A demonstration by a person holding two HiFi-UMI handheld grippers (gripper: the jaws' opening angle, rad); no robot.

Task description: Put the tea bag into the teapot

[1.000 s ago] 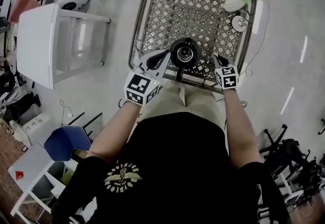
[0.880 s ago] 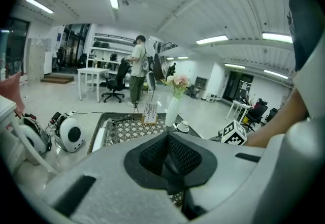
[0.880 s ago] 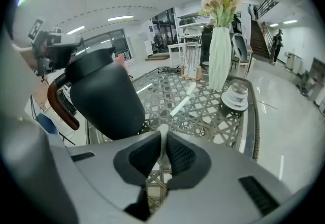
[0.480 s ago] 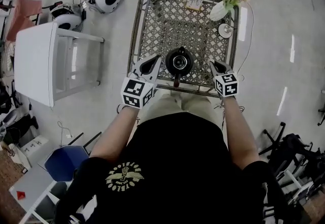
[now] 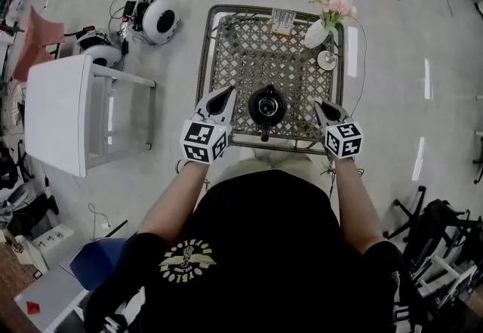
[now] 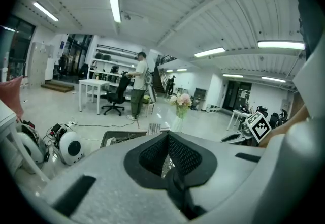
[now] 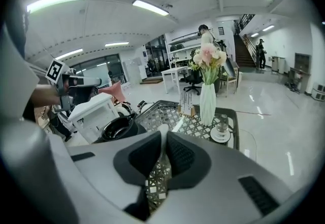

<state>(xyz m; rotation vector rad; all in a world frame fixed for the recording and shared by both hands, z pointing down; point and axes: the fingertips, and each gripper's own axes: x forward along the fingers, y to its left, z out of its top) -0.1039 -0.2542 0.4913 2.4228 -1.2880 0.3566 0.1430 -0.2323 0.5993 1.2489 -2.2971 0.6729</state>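
Observation:
The black teapot (image 5: 266, 106) stands uncovered near the front edge of the lattice table (image 5: 249, 52), its handle toward me. In the right gripper view it shows at the left as the teapot (image 7: 118, 127). My right gripper (image 5: 322, 107) hovers right of the pot. In its own view the right gripper (image 7: 162, 139) is shut on a thin white tea bag (image 7: 162, 133) that pokes up between the pads. My left gripper (image 5: 224, 100) hovers left of the pot. In its own view the left gripper (image 6: 165, 161) has its pads together with nothing in them.
A white vase of pink flowers (image 5: 321, 26), a cup on a saucer (image 5: 327, 60) and a small packet rack (image 5: 283, 20) stand at the table's far side. A white side table (image 5: 56, 116) and round white devices (image 5: 158, 20) with cables lie on the floor to the left.
The head view has drawn back, so the table and teapot look smaller and lower in the frame. Both grippers still flank the teapot at about the same spacing.

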